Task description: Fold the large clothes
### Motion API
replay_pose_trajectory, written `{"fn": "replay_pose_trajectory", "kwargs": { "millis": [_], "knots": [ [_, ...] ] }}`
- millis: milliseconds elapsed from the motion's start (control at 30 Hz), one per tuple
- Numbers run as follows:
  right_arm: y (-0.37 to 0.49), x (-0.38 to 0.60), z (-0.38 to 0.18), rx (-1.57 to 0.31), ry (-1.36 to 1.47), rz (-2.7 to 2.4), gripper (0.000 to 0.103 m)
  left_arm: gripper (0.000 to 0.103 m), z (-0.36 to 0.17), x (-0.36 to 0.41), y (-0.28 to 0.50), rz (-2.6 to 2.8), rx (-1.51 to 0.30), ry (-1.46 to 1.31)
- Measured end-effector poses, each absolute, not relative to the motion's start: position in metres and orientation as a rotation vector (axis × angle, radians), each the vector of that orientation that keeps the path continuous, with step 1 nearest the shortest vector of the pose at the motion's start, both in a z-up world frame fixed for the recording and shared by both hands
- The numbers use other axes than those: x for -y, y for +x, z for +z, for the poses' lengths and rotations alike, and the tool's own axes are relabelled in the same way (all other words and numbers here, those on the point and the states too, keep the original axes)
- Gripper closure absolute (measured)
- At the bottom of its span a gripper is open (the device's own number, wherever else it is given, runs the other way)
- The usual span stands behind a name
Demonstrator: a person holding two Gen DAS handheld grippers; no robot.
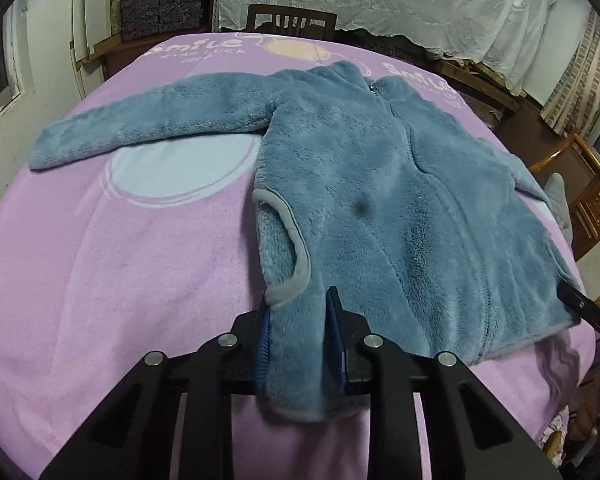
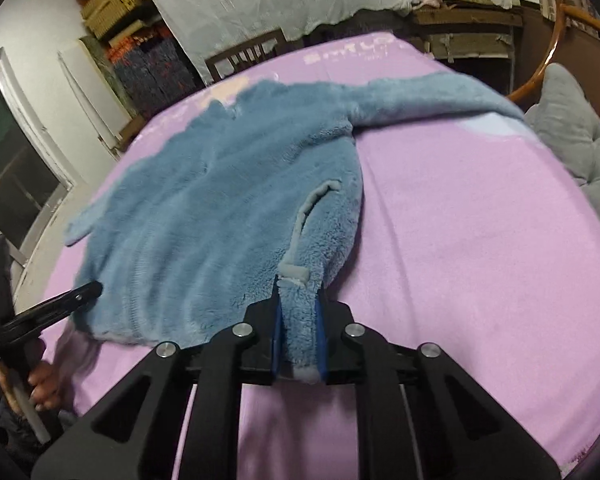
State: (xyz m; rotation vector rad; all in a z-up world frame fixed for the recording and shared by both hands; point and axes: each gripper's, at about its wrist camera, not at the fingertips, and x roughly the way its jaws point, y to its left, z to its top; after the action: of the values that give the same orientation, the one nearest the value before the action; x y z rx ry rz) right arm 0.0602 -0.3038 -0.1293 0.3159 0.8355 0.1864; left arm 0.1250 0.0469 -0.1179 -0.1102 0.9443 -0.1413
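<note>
Fleece jacket [image 1: 380, 200] hem corners pinched in left tongs [image 1: 300, 312] and right tongs [image 2: 299, 300].

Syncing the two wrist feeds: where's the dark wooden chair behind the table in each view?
Left wrist: dark wooden chair at top centre, beyond the far edge of the pink blanket.
Right wrist: the chair at upper left of centre, tilted, again past the blanket's far edge.
Shared landmark: the blue fleece jacket, clamped at its hem by both grippers.
</note>
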Motion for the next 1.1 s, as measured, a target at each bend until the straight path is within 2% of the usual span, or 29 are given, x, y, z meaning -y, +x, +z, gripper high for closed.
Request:
{"fn": "replay_pose_trajectory", "kwargs": {
  "millis": [200, 300, 333, 367, 500, 567, 600, 633, 767, 867, 967, 1000, 1033, 1100],
  "knots": [
    [0.058, 0.305, -0.145, -0.922, 0.306, 0.159, 0.09, 0.072, -0.121, -0.048, 0.116, -0.134, -0.968, -0.097],
    [0.054, 0.306, -0.134, -0.9, 0.281, 0.114, 0.068, 0.072, -0.115, -0.051, 0.116, -0.126, -0.952, -0.093],
    [0.051, 0.308, -0.128, -0.871, 0.267, 0.094, 0.051, 0.072, -0.112, -0.055, 0.117, -0.122, -0.943, -0.1],
    [0.049, 0.308, -0.122, -0.838, 0.254, 0.076, 0.047, 0.071, -0.11, -0.06, 0.119, -0.118, -0.933, -0.115],
    [0.056, 0.295, -0.1, -0.756, 0.217, 0.127, 0.047, 0.07, -0.117, -0.071, 0.132, -0.141, -0.971, -0.178],
    [0.063, 0.285, -0.101, -0.759, 0.203, 0.167, 0.052, 0.077, -0.124, -0.067, 0.134, -0.146, -0.979, -0.181],
    [0.07, 0.276, -0.105, -0.777, 0.192, 0.19, 0.055, 0.088, -0.123, -0.064, 0.132, -0.152, -0.967, -0.171],
    [0.073, 0.271, -0.109, -0.797, 0.189, 0.204, 0.059, 0.09, -0.123, -0.062, 0.129, -0.172, -0.968, -0.17],
    [0.08, 0.265, -0.136, -0.909, 0.205, 0.238, 0.061, 0.091, -0.124, -0.057, 0.112, -0.163, -0.958, -0.119],
    [0.076, 0.267, -0.141, -0.907, 0.195, 0.238, 0.062, 0.09, -0.126, -0.062, 0.11, -0.171, -0.966, -0.145],
    [0.077, 0.265, -0.135, -0.908, 0.198, 0.25, 0.061, 0.076, -0.119, -0.074, 0.113, -0.174, -0.978, -0.215],
    [0.08, 0.266, -0.13, -0.9, 0.209, 0.265, 0.061, 0.058, -0.113, -0.078, 0.114, -0.153, -0.963, -0.219],
    [0.081, 0.267, -0.127, -0.892, 0.215, 0.27, 0.061, 0.045, -0.108, -0.083, 0.114, -0.128, -0.939, -0.217],
    [0.087, 0.271, -0.117, -0.867, 0.217, 0.273, 0.061, 0.043, -0.091, -0.094, 0.119, -0.073, -0.882, -0.209]
  ]
}}
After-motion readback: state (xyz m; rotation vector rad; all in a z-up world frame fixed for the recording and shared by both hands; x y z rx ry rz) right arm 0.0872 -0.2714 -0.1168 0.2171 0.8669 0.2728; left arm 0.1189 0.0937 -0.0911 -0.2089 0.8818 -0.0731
